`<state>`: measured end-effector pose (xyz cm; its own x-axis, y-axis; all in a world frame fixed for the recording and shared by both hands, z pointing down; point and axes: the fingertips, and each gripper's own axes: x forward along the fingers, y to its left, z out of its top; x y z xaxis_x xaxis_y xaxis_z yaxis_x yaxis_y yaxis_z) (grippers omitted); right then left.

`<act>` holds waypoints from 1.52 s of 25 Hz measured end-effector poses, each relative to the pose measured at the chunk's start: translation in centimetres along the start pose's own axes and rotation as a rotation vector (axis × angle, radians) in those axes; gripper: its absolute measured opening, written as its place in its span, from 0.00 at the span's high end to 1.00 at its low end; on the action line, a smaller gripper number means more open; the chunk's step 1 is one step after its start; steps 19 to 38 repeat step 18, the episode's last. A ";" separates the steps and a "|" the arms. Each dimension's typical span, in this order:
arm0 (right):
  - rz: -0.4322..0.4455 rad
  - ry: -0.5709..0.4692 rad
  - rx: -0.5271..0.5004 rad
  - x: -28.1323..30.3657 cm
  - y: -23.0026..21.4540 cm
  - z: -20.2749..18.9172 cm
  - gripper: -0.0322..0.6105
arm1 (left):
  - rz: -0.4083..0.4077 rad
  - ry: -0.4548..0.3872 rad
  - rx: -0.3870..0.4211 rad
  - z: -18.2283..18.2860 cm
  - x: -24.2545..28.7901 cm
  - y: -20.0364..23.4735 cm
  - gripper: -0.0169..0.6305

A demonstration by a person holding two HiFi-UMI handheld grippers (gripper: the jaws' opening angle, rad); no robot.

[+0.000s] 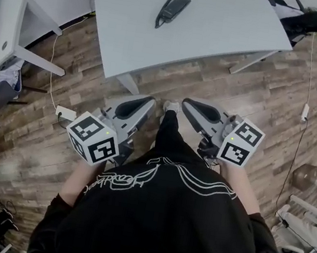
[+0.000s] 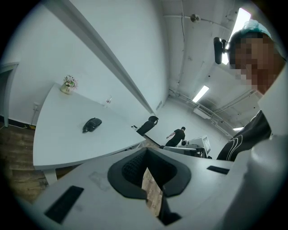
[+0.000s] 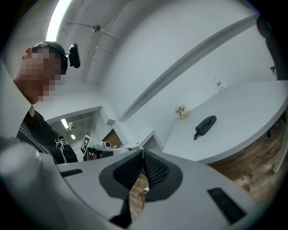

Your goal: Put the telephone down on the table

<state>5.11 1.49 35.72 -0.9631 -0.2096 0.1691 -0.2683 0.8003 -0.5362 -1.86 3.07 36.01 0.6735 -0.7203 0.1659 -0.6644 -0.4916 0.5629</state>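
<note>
A dark telephone handset (image 1: 173,9) lies flat on the white table (image 1: 234,27) ahead of me, untouched. The left gripper view has the handset (image 2: 92,125) at mid-left, and the right gripper view has it (image 3: 205,126) at the right. My left gripper (image 1: 141,103) and right gripper (image 1: 192,107) hang close to my body over the wooden floor, well short of the table edge. Both point toward the table. The left gripper (image 2: 146,152) and the right gripper (image 3: 142,155) are each shut, with nothing between the pads.
A small flower pot (image 2: 68,84) and a clear glass (image 2: 108,99) stand at the table's far side. A second white desk (image 1: 20,18) is at the left, with a power strip (image 1: 65,113) and cables on the floor. A person (image 2: 177,134) stands far off.
</note>
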 end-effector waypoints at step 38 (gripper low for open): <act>-0.007 0.037 -0.015 0.9 1.9 -1.5 0.89 | 0.021 0.026 0.118 -1.7 -1.7 -0.7 0.96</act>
